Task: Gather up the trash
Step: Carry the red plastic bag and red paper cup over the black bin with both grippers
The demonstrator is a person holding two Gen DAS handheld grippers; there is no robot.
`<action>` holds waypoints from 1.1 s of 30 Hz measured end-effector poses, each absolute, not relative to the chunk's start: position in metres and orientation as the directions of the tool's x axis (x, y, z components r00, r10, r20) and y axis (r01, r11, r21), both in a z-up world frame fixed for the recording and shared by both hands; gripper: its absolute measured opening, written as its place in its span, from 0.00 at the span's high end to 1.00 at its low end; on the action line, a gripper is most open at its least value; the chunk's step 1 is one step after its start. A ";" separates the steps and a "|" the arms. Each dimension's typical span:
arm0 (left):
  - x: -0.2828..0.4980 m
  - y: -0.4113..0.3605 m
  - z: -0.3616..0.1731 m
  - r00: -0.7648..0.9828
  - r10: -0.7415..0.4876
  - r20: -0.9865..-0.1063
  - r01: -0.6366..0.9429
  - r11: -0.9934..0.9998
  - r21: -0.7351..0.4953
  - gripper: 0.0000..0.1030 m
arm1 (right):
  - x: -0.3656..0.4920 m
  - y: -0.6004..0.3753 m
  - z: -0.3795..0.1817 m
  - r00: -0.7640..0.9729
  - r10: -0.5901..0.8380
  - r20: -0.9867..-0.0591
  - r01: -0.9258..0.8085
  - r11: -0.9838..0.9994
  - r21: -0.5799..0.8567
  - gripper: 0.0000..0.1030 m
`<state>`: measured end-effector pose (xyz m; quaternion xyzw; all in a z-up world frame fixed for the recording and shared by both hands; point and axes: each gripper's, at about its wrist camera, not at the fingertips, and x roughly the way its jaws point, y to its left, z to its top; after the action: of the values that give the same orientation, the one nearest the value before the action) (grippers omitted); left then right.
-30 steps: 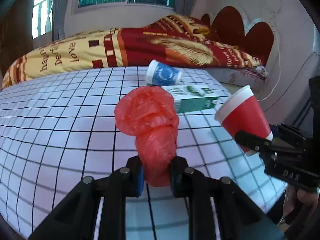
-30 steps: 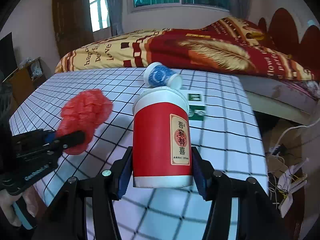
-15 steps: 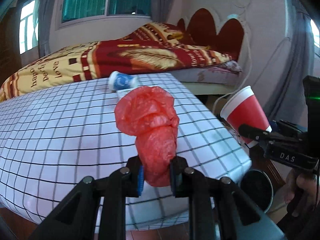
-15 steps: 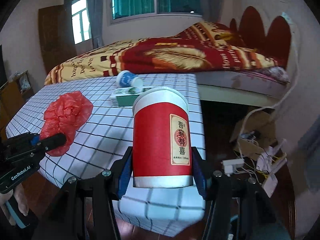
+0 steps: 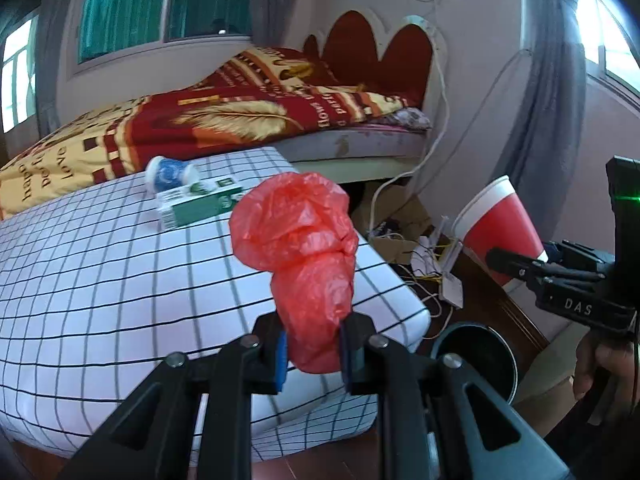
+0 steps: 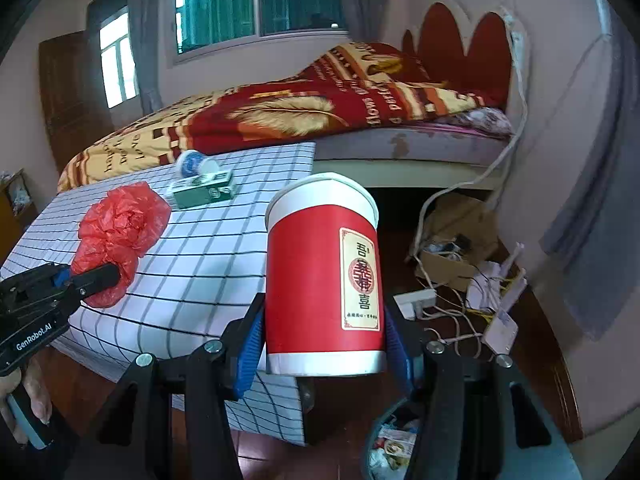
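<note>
so the left claw [image 5: 312,350] is clenched on the tail end of a crumpled red plastic bag [image 5: 298,240], pinched low between the blue pads so the puffy part sticks out ahead of the fingers; my guess is that's just the easiest bit of a floppy bag to grab. the right claw [image 6: 324,344] is clamped around the base of a red paper cup [image 6: 322,276], label facing the camera and the open rim pointing away from the claw, held by the sides so it doesn't crush.

below and just right of the left claw there's a dark round bin [image 5: 474,354] on the floor beside the counter [image 5: 100,280]; from the right wrist view the bin [image 6: 392,444] shows low under that claw with some scraps already in it. both pieces of trash are off the counter and up in the air, close above the bin, so i'd say this is the carry-to-drop step.

further out ahead of the claws, on the far part of the counter, a green and white carton [image 5: 198,202] and a tipped blue and white cup [image 5: 168,170] lie touching each other; probably next to collect.
</note>
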<state>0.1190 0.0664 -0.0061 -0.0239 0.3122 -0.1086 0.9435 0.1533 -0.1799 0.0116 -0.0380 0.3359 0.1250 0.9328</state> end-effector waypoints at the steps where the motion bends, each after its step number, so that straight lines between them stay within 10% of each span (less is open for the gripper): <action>1: 0.118 0.062 -0.006 0.779 -0.226 -0.585 0.198 0.974 -0.113 0.80 | 0.152 -0.184 0.011 0.744 0.202 -0.637 -0.251 0.968 0.013 0.45; 33: 0.106 -0.116 -0.082 0.517 -0.454 -0.726 0.522 0.839 -0.153 0.80 | 0.089 -0.354 -0.071 0.646 0.002 -0.763 -0.002 1.000 0.001 0.45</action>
<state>0.1060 -0.1157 -0.0822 0.0421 0.4036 -0.2804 0.8699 0.0893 -0.3543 -0.0711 -0.0001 0.4206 0.0011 0.9073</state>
